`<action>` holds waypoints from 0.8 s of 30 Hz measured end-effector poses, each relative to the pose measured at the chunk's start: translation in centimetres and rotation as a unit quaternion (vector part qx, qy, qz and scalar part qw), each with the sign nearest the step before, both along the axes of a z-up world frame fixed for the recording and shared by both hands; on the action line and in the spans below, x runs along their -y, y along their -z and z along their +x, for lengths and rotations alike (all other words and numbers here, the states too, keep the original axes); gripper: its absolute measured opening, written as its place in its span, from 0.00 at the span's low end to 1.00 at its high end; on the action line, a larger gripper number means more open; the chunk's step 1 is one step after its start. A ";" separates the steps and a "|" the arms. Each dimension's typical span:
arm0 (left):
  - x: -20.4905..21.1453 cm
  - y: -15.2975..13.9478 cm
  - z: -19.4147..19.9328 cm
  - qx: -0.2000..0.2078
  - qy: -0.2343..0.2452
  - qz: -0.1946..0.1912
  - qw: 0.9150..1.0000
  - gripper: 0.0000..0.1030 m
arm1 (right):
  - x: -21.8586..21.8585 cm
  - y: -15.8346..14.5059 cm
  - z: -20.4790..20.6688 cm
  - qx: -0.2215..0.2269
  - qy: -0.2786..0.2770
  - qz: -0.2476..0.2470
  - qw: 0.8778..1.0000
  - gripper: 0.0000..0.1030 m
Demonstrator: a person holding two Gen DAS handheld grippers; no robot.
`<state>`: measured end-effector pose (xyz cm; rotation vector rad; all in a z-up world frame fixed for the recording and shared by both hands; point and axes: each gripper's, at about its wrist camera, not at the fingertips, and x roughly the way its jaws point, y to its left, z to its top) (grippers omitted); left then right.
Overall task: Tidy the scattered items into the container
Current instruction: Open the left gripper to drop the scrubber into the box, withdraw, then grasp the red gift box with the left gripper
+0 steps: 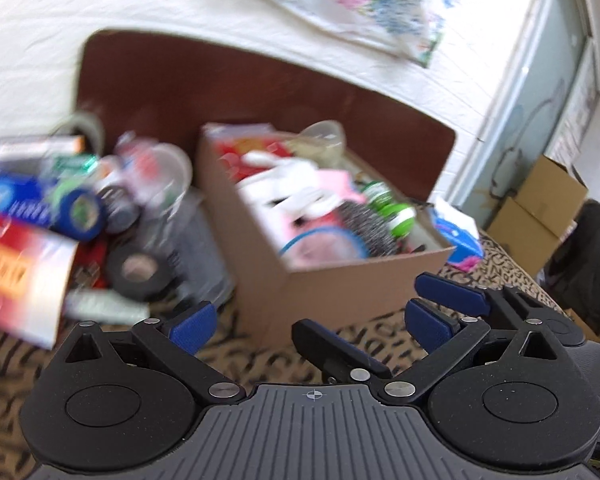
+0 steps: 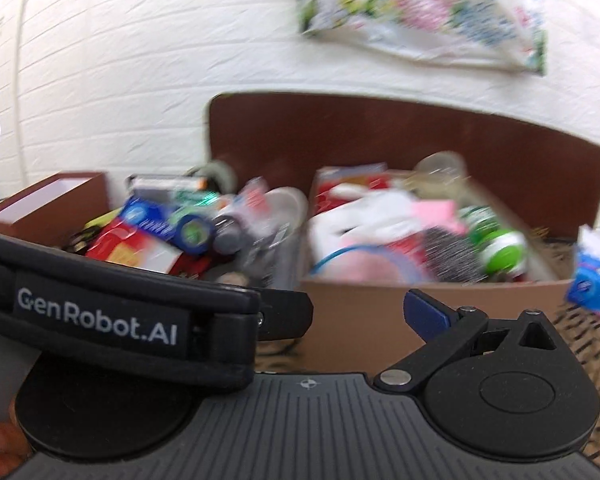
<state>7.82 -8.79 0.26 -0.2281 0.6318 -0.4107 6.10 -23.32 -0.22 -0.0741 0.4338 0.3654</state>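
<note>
A cardboard box (image 1: 340, 280) stands on the patterned cloth, filled with packets, a green-capped bottle (image 1: 396, 208) and a steel scrubber. Left of it lies a pile of scattered items: a black tape roll (image 1: 140, 268), a blue tape roll (image 1: 82, 210) and a red carton (image 1: 16, 264). My left gripper (image 1: 308, 320) is open and empty, just short of the box's near corner. The right gripper's blue fingers (image 1: 448, 292) show beside it. In the right wrist view the box (image 2: 360, 304) is straight ahead. My right gripper (image 2: 360, 316) looks open and empty; the left gripper's strap (image 2: 120, 320) hides its left finger.
A brown board (image 1: 260, 92) leans on the white brick wall behind the box. A blue tissue pack (image 1: 456, 232) lies right of the box. A brown open box (image 2: 48, 204) sits far left. Cardboard cartons (image 1: 540, 208) stand on the floor at right.
</note>
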 end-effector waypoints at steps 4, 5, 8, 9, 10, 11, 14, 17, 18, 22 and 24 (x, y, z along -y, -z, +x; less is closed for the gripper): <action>-3.0 1.6 -1.8 -0.001 -0.027 0.008 1.000 1.00 | -3.0 1.4 -0.8 -0.027 -0.038 -0.008 0.999 1.00; -3.7 1.9 -2.1 -0.003 -0.034 0.011 0.999 1.00 | -3.7 1.8 -0.9 -0.033 -0.045 -0.009 0.998 1.00; -5.8 2.7 -2.7 -0.011 -0.054 0.015 0.998 1.00 | -5.8 2.6 -1.4 -0.047 -0.060 -0.005 0.997 1.00; -6.5 2.9 -2.8 -0.013 -0.060 0.014 0.998 1.00 | -6.4 2.8 -1.6 -0.045 -0.063 -0.004 0.997 1.00; -7.2 3.0 -3.0 -0.015 -0.066 0.012 0.998 1.00 | -6.9 3.0 -1.8 -0.042 -0.064 -0.004 0.997 1.00; -8.0 3.1 -3.0 -0.015 -0.072 0.010 0.997 1.00 | -7.5 3.1 -1.9 -0.042 -0.066 -0.008 0.997 1.00; -10.1 3.0 -2.7 -0.013 -0.091 0.009 0.996 1.00 | -9.0 3.4 -1.6 -0.049 -0.084 -0.016 0.995 1.00; -12.2 2.8 -1.8 -0.010 -0.111 0.014 0.994 1.00 | -10.2 3.4 -1.1 -0.050 -0.093 -0.018 0.994 1.00; -12.9 2.8 -1.5 -0.008 -0.118 0.018 0.993 1.00 | -10.6 3.5 -0.9 -0.050 -0.095 -0.020 0.994 1.00; -15.4 2.4 0.4 -0.002 -0.139 0.034 0.990 1.00 | -12.2 3.6 0.2 -0.046 -0.103 -0.032 0.993 0.99; -16.6 2.4 1.4 -0.003 -0.147 0.042 0.988 1.00 | -12.8 3.9 0.9 -0.046 -0.106 -0.036 0.993 0.99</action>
